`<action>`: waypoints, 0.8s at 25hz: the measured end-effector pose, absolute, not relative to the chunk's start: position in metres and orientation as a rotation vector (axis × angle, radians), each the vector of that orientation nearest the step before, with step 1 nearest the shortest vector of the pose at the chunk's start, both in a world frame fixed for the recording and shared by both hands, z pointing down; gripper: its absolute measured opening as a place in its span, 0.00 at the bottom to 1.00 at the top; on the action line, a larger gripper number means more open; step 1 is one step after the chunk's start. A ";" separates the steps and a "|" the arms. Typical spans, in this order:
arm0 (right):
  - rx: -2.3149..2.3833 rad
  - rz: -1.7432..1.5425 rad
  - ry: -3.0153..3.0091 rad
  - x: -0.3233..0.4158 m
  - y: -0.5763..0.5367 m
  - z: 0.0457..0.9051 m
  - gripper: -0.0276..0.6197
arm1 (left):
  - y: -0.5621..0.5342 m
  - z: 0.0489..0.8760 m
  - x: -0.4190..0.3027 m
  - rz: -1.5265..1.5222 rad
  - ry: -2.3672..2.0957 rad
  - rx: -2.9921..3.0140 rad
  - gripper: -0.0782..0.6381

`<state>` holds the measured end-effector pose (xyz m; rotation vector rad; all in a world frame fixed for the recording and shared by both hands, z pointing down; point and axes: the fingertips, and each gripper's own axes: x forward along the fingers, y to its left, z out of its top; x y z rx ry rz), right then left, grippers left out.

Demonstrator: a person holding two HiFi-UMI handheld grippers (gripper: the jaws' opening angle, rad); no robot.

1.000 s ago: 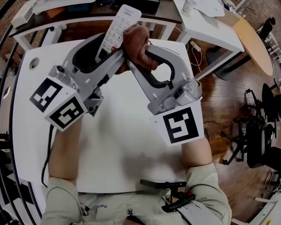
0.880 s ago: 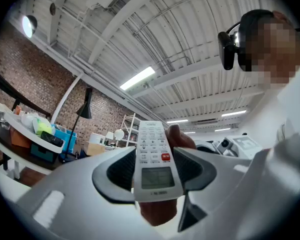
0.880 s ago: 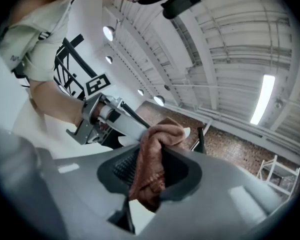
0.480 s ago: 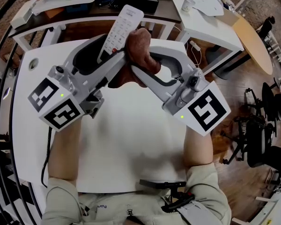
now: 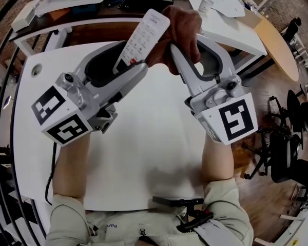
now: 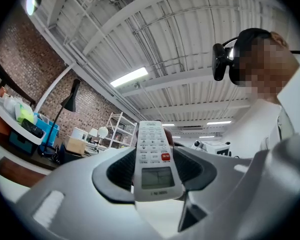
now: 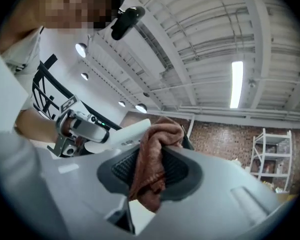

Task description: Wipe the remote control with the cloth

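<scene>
White tabletop (image 5: 143,152) takes up most of head view; a second white desk (image 5: 231,32) sits behind it at the far right. Both arms are raised over the tabletop's far half.

L gripper (image 5: 124,60) is left of centre. Jaws are approx half apart and clamped on the lower end of the remote (image 5: 143,35). Remote is white, clear of the table, tilted up and away from the person. In left gripper view its screen (image 6: 158,177) sits btwn the two jaws, red button (image 6: 165,157) just above it, keypad facing that cam.

R gripper (image 5: 187,44) is right of centre. Jaws are narrow, pinching a bunched rust-brown cloth (image 5: 182,27). Cloth wad sits at the remote's top end, on its right side, touching it. In right gripper view a loose tail hangs down btwn the jaws.
</scene>
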<state>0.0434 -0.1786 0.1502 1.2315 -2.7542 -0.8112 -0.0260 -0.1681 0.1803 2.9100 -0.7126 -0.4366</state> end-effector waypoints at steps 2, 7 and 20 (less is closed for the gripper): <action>1.210 -0.840 -2.742 0.036 -0.176 0.151 0.20 | -0.166 0.179 -0.025 -0.437 -0.702 2.917 0.45; 1.113 -0.874 -2.730 0.015 -0.167 0.159 0.20 | -0.165 0.175 -0.028 -0.468 -0.693 2.907 0.45; 0.830 -0.900 -2.600 -0.017 -0.149 0.209 0.20 | -0.171 0.168 -0.041 -0.547 -0.747 2.864 0.45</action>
